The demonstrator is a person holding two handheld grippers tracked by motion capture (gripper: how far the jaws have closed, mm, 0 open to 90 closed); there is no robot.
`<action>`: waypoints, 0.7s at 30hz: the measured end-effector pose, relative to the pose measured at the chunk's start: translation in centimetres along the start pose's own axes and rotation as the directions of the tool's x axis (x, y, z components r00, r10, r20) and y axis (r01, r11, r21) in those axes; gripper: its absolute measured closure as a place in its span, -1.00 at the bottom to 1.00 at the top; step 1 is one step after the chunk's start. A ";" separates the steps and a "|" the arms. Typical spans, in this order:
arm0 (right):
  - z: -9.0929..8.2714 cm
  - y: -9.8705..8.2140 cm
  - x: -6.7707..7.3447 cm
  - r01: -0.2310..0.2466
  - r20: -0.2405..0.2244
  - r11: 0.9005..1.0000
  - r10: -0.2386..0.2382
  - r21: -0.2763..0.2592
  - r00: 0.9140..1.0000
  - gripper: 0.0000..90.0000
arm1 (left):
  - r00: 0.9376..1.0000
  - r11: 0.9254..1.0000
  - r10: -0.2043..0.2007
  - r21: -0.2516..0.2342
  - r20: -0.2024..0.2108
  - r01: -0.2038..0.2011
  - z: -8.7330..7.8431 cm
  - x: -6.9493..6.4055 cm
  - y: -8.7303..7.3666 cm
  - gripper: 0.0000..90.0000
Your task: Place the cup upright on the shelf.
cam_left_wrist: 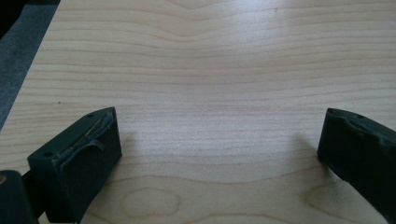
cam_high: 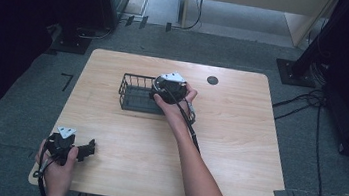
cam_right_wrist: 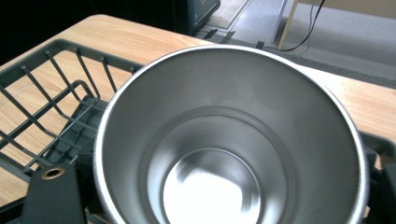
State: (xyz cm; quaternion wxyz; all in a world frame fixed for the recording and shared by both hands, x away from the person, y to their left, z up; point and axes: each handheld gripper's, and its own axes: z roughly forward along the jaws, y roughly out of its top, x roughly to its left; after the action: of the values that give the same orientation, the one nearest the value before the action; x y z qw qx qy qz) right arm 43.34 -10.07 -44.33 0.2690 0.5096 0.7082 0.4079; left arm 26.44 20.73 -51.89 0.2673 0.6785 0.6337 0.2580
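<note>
A shiny steel cup [cam_right_wrist: 224, 140] sits between the jaws of my right gripper [cam_right_wrist: 215, 200], its open mouth facing the camera and its inside empty. The gripper is shut on the cup. In the high view my right gripper [cam_high: 160, 92] hangs over the right end of a dark wire basket [cam_high: 132, 95] in the middle of the table. The basket's wire wall [cam_right_wrist: 46, 70] lies just behind and below the cup. My left gripper [cam_high: 86, 148] rests at the near left corner of the table, jaws wide apart [cam_left_wrist: 219, 149] over bare wood with nothing between them.
The wooden table [cam_high: 236, 151] has a small dark round disc [cam_high: 212, 80] near its far edge. Cables [cam_high: 308, 102] run over the grey floor on the right, and dark stands rise at the far left and far right.
</note>
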 end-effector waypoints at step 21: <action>0.0 0.0 -0.1 0.036 -0.019 0.998 -0.035 0.049 0.999 -0.72 | 1.000 1.000 0.000 0.000 0.000 0.000 0.0 0.0 0.0 -1.00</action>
State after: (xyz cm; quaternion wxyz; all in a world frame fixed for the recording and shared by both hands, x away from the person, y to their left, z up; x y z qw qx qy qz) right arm 43.37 -10.17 -44.35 0.2574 0.4996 0.7294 0.3900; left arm 26.45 20.73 -51.89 0.2673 0.6785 0.6337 0.2582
